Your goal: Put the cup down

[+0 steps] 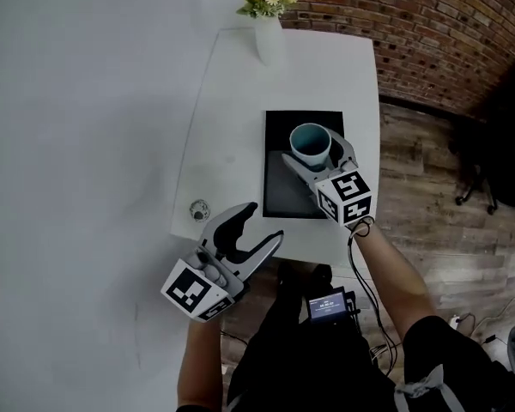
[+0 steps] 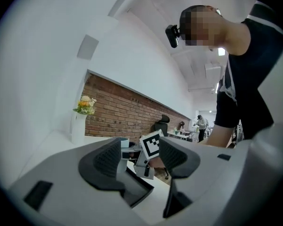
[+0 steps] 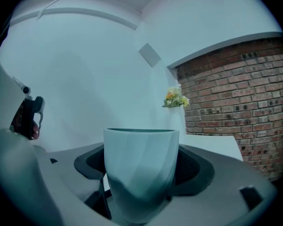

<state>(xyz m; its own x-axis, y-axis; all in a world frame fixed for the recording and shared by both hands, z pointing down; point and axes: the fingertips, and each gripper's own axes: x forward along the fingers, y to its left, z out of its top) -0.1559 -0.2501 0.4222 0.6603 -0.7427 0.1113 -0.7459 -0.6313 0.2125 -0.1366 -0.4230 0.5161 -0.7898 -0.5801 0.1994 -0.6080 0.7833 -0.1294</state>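
Note:
A pale teal cup (image 1: 311, 144) is held upright over the black mat (image 1: 279, 191) on the white table (image 1: 240, 101). My right gripper (image 1: 312, 149) is shut on the cup, one pad on each side of its wall. The right gripper view shows the cup (image 3: 141, 168) filling the space between the two pads (image 3: 191, 166). Whether its base touches the mat is hidden. My left gripper (image 1: 264, 221) hangs open and empty by the table's near edge, left of the mat. In the left gripper view, the jaws (image 2: 141, 157) frame the cup (image 2: 124, 141) beyond.
A white vase (image 1: 268, 39) with yellow flowers stands at the table's far end. A small round metal object (image 1: 199, 209) lies near the table's front left corner. A white wall runs along the left, a brick wall (image 1: 429, 33) at the back, and wood floor lies to the right.

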